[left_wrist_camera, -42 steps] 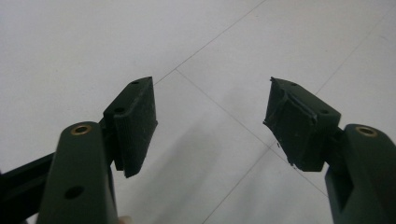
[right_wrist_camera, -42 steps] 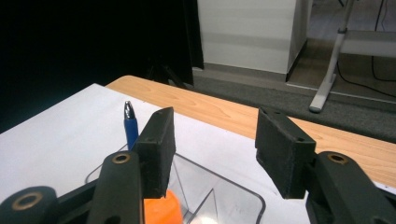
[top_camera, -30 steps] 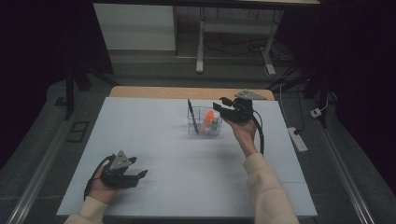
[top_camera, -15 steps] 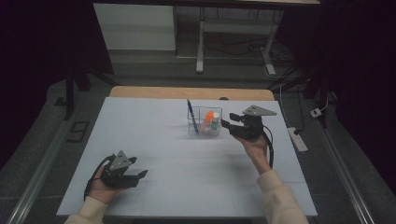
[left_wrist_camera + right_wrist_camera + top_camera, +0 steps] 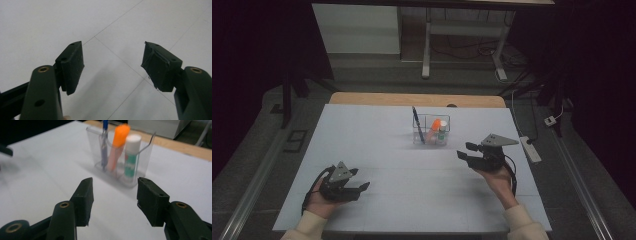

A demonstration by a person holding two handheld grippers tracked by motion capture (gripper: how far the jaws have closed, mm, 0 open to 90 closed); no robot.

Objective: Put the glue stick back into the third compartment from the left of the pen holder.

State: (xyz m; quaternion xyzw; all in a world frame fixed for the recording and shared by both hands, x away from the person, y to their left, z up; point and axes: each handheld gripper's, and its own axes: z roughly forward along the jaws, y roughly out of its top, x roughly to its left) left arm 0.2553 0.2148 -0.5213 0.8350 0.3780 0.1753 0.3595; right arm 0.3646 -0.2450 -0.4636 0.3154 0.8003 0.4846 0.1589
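The white tabletop (image 5: 377, 145) takes up the middle of the high view, with a wooden edge showing along its far side.

Just above the centre of that frame stands a clear holder (image 5: 431, 131), a small see-through box with upright walls. In it stand a blue pen (image 5: 417, 123) at the left, tilted a little, an orange marker (image 5: 435, 126) in the middle and a white-capped glue stick (image 5: 442, 131) at the right. In the right gripper view the clear holder (image 5: 120, 157) sits in the upper middle, with the blue pen (image 5: 104, 142), the orange marker (image 5: 119, 140) and the glue stick (image 5: 131, 155) side by side inside it.

The right tongs (image 5: 464, 151) are at the right of centre in the high view, held in a hand that comes up from the bottom right. They lie lower right of the holder, near it but not touching, and point left. Their jaws stand apart with nothing between them; in the right gripper view the right tongs (image 5: 115, 195) have only bare tabletop in the gap, with the holder above and beyond it.

The left tongs (image 5: 361, 189) rest at the lower left of the high view, well apart from the holder. In the left gripper view the left tongs (image 5: 112, 65) are spread wide over bare tabletop, holding nothing.
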